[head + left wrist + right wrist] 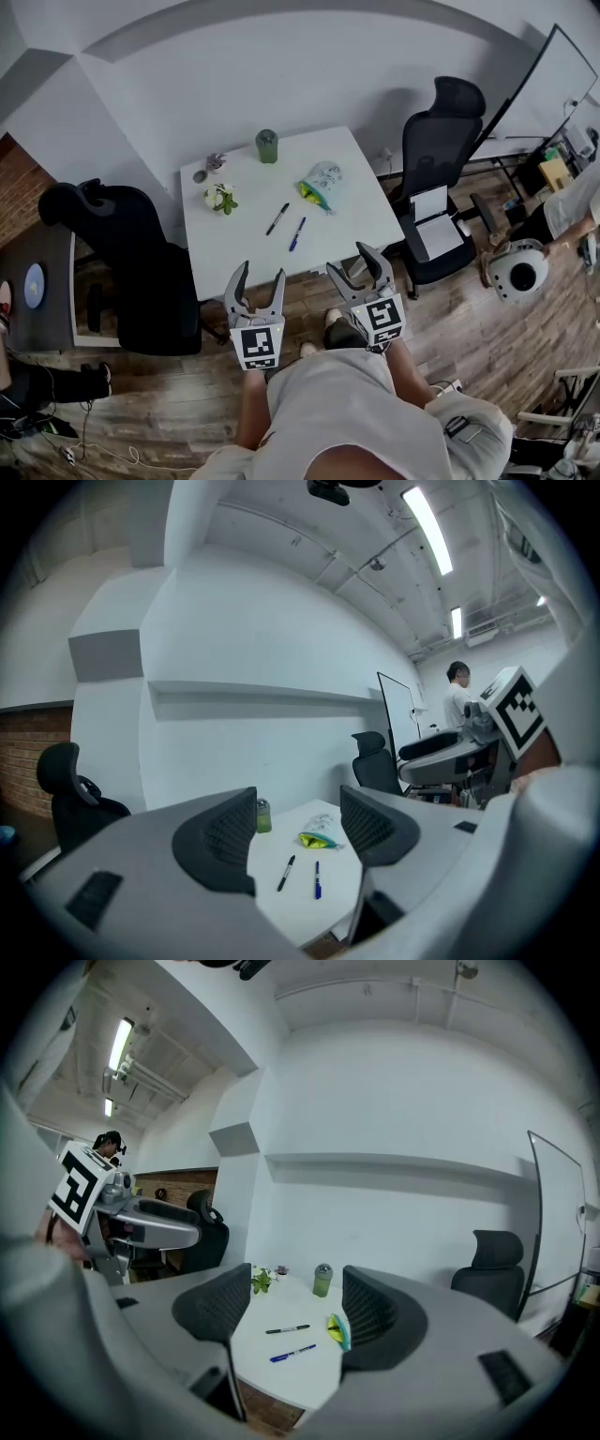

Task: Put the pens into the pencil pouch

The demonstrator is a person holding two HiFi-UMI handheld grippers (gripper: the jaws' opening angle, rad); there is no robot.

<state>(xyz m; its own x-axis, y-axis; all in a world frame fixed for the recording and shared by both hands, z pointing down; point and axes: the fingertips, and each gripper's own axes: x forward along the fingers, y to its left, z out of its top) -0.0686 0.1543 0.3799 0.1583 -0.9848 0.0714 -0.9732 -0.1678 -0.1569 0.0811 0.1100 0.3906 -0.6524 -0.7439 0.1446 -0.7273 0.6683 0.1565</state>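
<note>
In the head view the white tabletop point(349, 223) fills the middle of the frame. Both grippers sit just below its near edge, in the lower middle. The left gripper point(261, 273) has its jaws spread with nothing between them. The right gripper point(351, 262), just to its right, is likewise spread and empty. Neither touches anything on the tabletop.

The black pen point(277, 218) lies slanted near the centre of the tabletop. The blue pen point(297, 233) lies just right of it and slightly lower in the frame, on a similar slant, close but not touching. Both pens sit above the space between the two grippers, well apart from either. The pencil pouch point(322, 184) lies up and right of the pens, its yellow-green end nearest them. A green bottle point(267, 146) stands by the far edge, and a small plant point(220, 198) sits towards the tabletop's left side.

In the left gripper view, the pens and pouch show through the gap between the spread jaws, far beyond them. In the right gripper view, the pens show through the gap, and the pouch shows at the inner edge of the right-hand jaw.
</note>
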